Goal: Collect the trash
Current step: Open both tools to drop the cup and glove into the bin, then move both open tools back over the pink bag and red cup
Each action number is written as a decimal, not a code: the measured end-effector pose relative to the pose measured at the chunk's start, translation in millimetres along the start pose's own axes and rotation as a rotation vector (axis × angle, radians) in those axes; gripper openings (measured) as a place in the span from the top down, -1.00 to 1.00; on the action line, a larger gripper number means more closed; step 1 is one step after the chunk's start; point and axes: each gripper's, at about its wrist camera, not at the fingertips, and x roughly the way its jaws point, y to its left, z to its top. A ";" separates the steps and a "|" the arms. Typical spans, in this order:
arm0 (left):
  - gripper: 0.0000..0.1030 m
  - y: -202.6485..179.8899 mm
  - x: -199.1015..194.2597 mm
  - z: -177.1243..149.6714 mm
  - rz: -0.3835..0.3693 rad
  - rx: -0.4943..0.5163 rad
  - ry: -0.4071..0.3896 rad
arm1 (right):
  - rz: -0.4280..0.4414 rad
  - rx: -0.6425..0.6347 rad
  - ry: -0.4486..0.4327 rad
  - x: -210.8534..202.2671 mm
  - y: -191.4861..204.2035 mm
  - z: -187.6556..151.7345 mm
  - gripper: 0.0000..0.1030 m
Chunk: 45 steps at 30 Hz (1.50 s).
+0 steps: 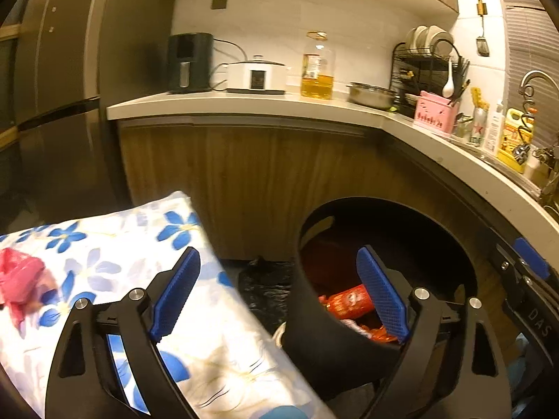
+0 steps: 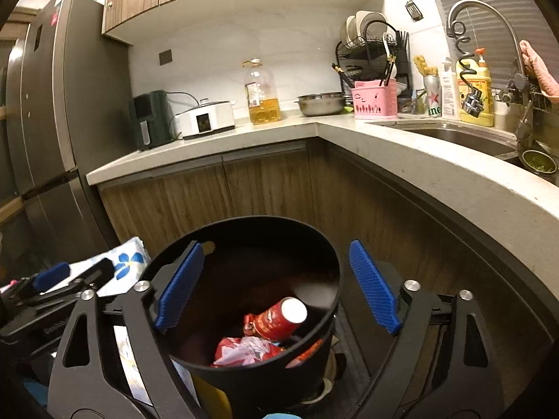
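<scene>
A round black trash bin [image 2: 244, 244] stands on the floor by the wooden cabinets; it also shows in the left wrist view [image 1: 349, 345]. Inside lie a red can with a white end [image 2: 279, 317] and crumpled red-and-white wrappers [image 2: 244, 349]; a red wrapper [image 1: 349, 300] shows in the left view. My right gripper [image 2: 276, 289] is open and empty, above the bin mouth. My left gripper [image 1: 283, 296] is open and empty, between the bin and a table with a blue-flower cloth [image 1: 115, 265]. A pink plastic bag [image 1: 17, 279] lies on that cloth.
An L-shaped counter [image 2: 401, 146] carries an air fryer [image 2: 150, 118], a cooker, an oil bottle [image 2: 263, 94], a steel bowl, a pink caddy, a dish rack and a sink with a tap [image 2: 489, 17]. A fridge [image 2: 45, 122] stands left. A black bag [image 1: 265, 286] lies on the floor.
</scene>
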 end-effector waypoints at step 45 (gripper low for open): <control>-0.88 199.9 -109.5 -58.3 0.496 -0.176 -0.029 | 0.273 -0.180 0.065 -61.3 205.6 -64.0 -0.75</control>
